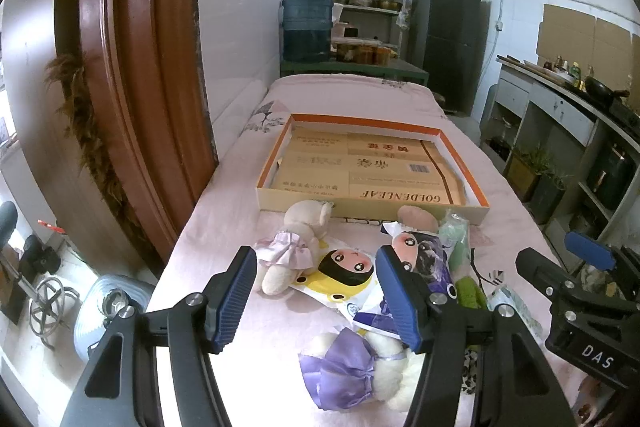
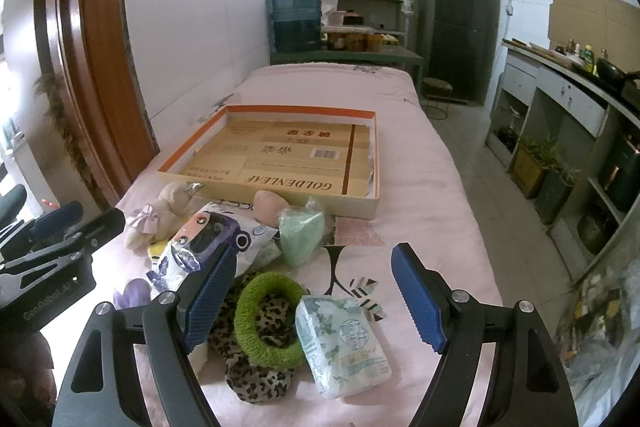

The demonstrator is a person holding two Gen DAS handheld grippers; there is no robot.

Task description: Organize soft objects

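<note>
Nearest my left gripper [image 1: 316,291], whose fingers stand wide apart with nothing in them, lies a cream plush doll in a purple skirt [image 1: 352,367], partly cut off behind the right finger. Just past it, toward the cardboard tray [image 1: 372,205], a flat packet printed with a yellow cartoon face [image 1: 344,279] lies on the pink bed cover [image 1: 248,347]; a second packet with a purple cartoon face [image 1: 420,251] overlaps it, its long axis running toward the tray. A second cream doll in a pale lilac skirt [image 1: 296,239] lies with its head almost touching the tray's near wall.

My right gripper [image 2: 320,295] is fully spread and empty. Between its fingers I see a green fuzzy ring [image 2: 268,319] lying flat on leopard-print fabric [image 2: 256,375], and a white tissue pack [image 2: 344,343] touching the ring, long axis pointing roughly at the tray. Closer to the tray sit a mint-green bagged item [image 2: 300,231] and a pink soft thing [image 2: 272,207]; I cannot tell what either is.

The tray is open and shallow, lined with printed cardboard.
</note>
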